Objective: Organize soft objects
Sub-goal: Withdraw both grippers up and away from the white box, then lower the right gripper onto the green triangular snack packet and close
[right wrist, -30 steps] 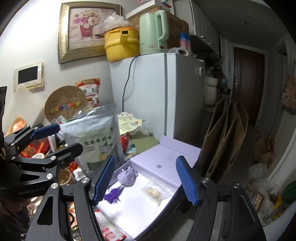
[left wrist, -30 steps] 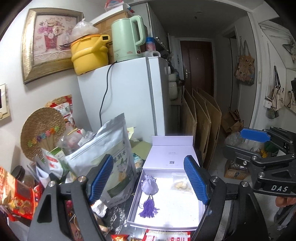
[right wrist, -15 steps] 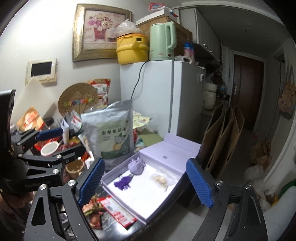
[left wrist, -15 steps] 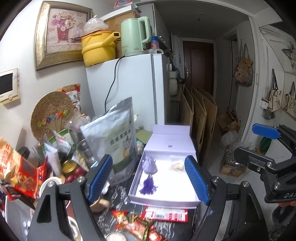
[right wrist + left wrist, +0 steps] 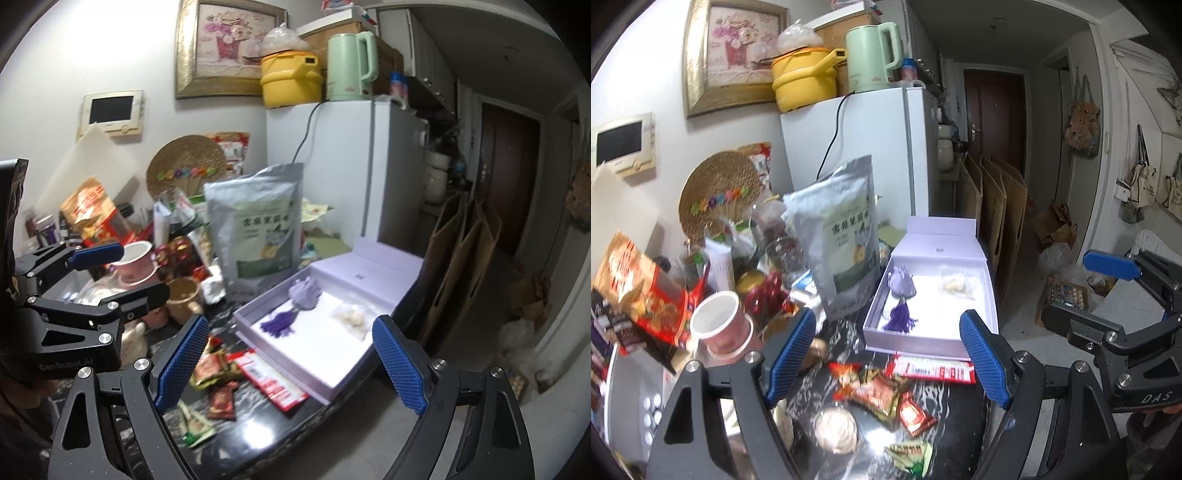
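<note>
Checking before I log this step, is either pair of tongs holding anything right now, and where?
Nothing is held. The left tongs and right tongs both stand open and empty, short of the lavender box.

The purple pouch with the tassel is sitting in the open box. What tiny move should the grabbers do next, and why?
Probably the right tool should ease forward and down toward the purple tassel pouch. Both tools are open and hold nothing, and the left tool is just as far back. The pouch lies loose in the lavender box, apart from the small clear bag, so nothing blocks it.
</note>
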A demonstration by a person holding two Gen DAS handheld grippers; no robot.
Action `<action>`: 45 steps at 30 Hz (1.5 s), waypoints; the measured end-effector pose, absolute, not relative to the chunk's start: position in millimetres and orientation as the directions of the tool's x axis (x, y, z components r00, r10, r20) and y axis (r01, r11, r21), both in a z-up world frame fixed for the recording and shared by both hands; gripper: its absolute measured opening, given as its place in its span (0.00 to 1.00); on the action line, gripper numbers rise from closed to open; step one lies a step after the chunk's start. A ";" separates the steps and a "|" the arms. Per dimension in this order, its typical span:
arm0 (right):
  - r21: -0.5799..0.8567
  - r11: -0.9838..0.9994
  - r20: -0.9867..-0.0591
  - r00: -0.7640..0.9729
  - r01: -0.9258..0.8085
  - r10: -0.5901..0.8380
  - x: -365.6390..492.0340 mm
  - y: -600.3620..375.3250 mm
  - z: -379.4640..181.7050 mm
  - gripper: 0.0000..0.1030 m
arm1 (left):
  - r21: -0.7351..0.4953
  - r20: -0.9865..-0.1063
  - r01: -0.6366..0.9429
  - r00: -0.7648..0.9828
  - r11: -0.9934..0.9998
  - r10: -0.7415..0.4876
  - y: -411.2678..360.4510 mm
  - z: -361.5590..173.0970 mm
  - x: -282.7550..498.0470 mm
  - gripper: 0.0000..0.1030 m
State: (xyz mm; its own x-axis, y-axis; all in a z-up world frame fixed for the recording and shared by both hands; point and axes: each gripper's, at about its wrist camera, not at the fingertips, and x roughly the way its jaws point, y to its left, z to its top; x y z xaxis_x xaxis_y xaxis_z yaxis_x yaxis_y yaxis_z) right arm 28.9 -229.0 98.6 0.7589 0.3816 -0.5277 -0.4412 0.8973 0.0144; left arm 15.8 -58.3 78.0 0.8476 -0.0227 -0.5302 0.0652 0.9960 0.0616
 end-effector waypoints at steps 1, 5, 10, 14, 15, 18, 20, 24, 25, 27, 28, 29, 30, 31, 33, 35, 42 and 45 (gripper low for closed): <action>0.023 0.895 -0.532 0.752 -0.446 0.389 27.0 -228.5 95.2 0.89 | 0.056 -0.533 0.069 0.846 0.996 -0.028 -58.2 74.9 12.7 0.78; 0.039 0.887 -0.552 0.730 -0.460 0.403 18.8 -226.2 80.6 0.89 | 0.048 -0.560 0.046 0.829 0.998 -0.011 -59.5 56.3 1.6 0.78; 0.060 0.878 -0.577 0.701 -0.475 0.419 14.4 -225.9 61.8 0.89 | 0.007 -0.597 0.016 0.802 1.000 -0.009 -57.8 33.9 -9.3 0.78; 0.095 0.863 -0.601 0.662 -0.496 0.447 13.9 -227.7 44.6 0.89 | 0.010 -0.607 -0.035 0.794 0.999 0.034 -53.0 20.1 -18.6 0.78; 0.105 0.859 -0.607 0.651 -0.502 0.455 13.7 -227.9 39.5 0.89 | 0.012 -0.612 -0.042 0.790 0.999 0.040 -51.6 17.0 -20.5 0.78; 0.124 0.846 -0.626 0.620 -0.519 0.473 13.3 -226.6 25.1 0.89 | 0.019 -0.631 -0.058 0.773 0.998 0.057 -48.0 6.3 -24.9 0.78; 0.129 0.837 -0.639 0.601 -0.532 0.480 11.5 -223.1 14.7 0.89 | 0.015 -0.647 -0.067 0.760 0.998 0.061 -44.3 -1.6 -27.4 0.78; 0.159 0.819 -0.661 0.557 -0.551 0.503 9.3 -217.4 -3.1 0.89 | -0.002 -0.678 -0.086 0.733 0.996 0.062 -35.8 -18.6 -31.0 0.78; 0.170 0.814 -0.666 0.544 -0.555 0.510 8.9 -215.9 -8.3 0.89 | -0.004 -0.685 -0.092 0.726 0.996 0.064 -33.5 -23.0 -31.7 0.78; 0.189 0.806 -0.677 0.520 -0.561 0.521 8.0 -213.1 -17.2 0.88 | -0.009 -0.695 -0.099 0.716 0.995 0.065 -30.1 -29.9 -32.9 0.78; 0.195 0.802 -0.682 0.510 -0.564 0.525 7.3 -211.9 -21.0 0.88 | -0.013 -0.699 -0.103 0.712 0.995 0.065 -28.5 -33.3 -33.8 0.78; 0.201 0.797 -0.687 0.497 -0.569 0.529 6.6 -209.5 -26.4 0.88 | -0.017 -0.705 -0.106 0.707 0.994 0.064 -26.8 -37.2 -34.3 0.78; 0.204 0.795 -0.691 0.491 -0.572 0.531 6.7 -207.6 -29.8 0.88 | -0.019 -0.709 -0.108 0.702 0.994 0.063 -25.5 -40.3 -34.5 0.78; 0.207 0.791 -0.695 0.481 -0.576 0.533 6.3 -205.3 -34.4 0.88 | -0.020 -0.713 -0.111 0.698 0.994 0.064 -24.5 -42.9 -34.8 0.78; 0.217 0.784 -0.704 0.464 -0.581 0.539 6.3 -201.4 -41.6 0.88 | -0.020 -0.721 -0.118 0.689 0.993 0.067 -22.2 -49.2 -36.0 0.78; 0.230 0.777 -0.710 0.446 -0.586 0.546 6.9 -198.1 -48.1 0.88 | -0.014 -0.730 -0.125 0.679 0.992 0.075 -19.3 -54.3 -36.2 0.78; 0.277 0.761 -0.744 0.370 -0.587 0.556 12.1 -182.4 -76.8 0.85 | -0.042 -0.762 -0.140 0.644 0.989 0.059 -1.7 -70.5 -33.6 0.78; 0.297 0.755 -0.754 0.341 -0.585 0.561 15.5 -173.8 -87.8 0.83 | -0.047 -0.770 -0.141 0.636 0.989 0.054 5.0 -74.3 -31.9 0.78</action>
State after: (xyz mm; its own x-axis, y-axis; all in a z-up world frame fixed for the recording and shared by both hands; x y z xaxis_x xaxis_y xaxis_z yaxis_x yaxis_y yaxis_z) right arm 15.5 -173.8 -87.8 0.3410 0.5611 -0.7542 -0.5851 0.7547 0.2969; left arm -31.9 5.0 -74.3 0.6355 0.0539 -0.7702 -0.1411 0.9889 -0.0472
